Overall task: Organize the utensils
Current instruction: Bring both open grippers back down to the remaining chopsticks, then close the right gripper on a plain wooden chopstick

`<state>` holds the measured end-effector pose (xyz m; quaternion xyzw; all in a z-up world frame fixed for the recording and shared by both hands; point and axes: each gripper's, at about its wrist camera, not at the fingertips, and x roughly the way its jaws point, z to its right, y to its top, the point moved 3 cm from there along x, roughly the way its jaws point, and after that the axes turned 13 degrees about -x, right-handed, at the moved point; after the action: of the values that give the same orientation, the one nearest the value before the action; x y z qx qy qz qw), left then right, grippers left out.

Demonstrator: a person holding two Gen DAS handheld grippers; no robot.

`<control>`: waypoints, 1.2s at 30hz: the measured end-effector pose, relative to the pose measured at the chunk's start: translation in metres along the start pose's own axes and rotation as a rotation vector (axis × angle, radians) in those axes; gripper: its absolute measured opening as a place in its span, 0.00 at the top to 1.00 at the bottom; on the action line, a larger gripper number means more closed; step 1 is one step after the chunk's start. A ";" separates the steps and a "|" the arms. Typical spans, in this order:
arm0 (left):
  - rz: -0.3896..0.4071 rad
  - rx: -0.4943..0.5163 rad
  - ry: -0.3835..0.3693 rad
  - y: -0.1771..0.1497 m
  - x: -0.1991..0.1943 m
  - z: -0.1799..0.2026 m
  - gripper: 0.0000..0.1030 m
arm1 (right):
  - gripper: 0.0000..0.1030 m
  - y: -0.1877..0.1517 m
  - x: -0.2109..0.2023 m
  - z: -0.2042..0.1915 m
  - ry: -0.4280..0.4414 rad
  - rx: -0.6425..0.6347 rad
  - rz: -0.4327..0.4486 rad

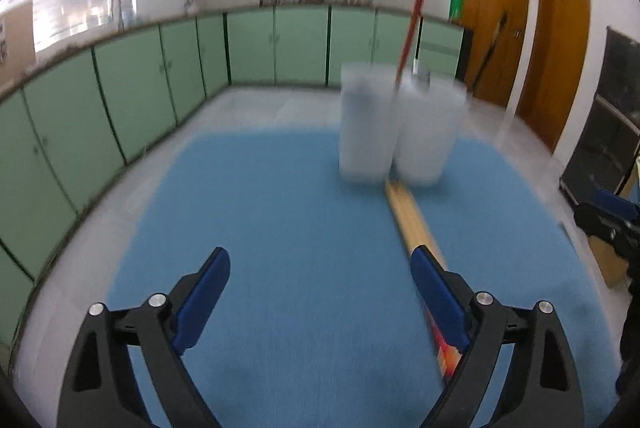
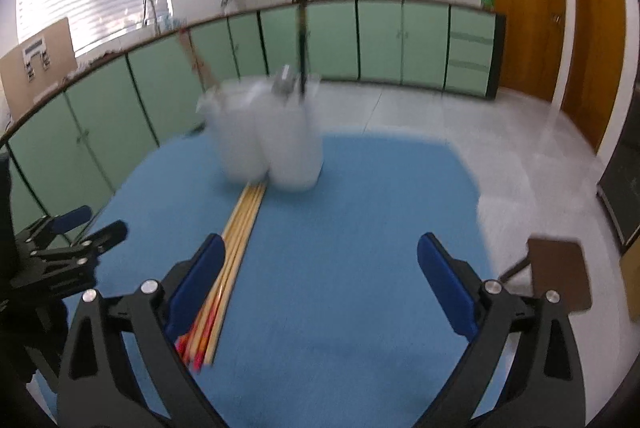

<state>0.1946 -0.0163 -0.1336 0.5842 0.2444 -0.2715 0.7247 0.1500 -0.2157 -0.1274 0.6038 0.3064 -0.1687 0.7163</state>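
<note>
Blue mat (image 1: 280,208) lies bare from 6 to 11 o'clock in the left view. Two white holders (image 1: 396,128) block 1 o'clock; a chopstick bundle (image 1: 412,224) crosses the passage at 3 o'clock.

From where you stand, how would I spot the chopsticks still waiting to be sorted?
Find the blue mat on the table. Two frosted white holders stand at its far end. The bundle of wooden chopsticks lies flat before them, red-tipped, unlike the utensils standing upright inside.

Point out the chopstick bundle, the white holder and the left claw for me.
chopstick bundle (image 2: 240,228), right wrist view, middle of the wooden shafts
white holder (image 1: 400,132), left wrist view, front wall
left claw (image 1: 320,260), left wrist view, midway between open fingertips
</note>
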 end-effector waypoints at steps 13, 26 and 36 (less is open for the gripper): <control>-0.148 0.004 0.098 -0.059 0.018 -0.027 0.13 | 0.09 -0.069 0.026 -0.072 0.089 -0.028 -0.189; -0.165 -0.035 0.097 -0.058 0.016 -0.038 0.12 | 0.09 -0.069 0.040 -0.091 0.008 -0.076 -0.246; -0.170 -0.048 0.092 -0.057 0.018 -0.039 0.12 | 0.30 -0.061 0.039 -0.099 0.026 -0.092 -0.229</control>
<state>0.1673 0.0103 -0.1944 0.5557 0.3326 -0.2991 0.7008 0.1190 -0.1274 -0.2069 0.5333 0.3902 -0.2272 0.7153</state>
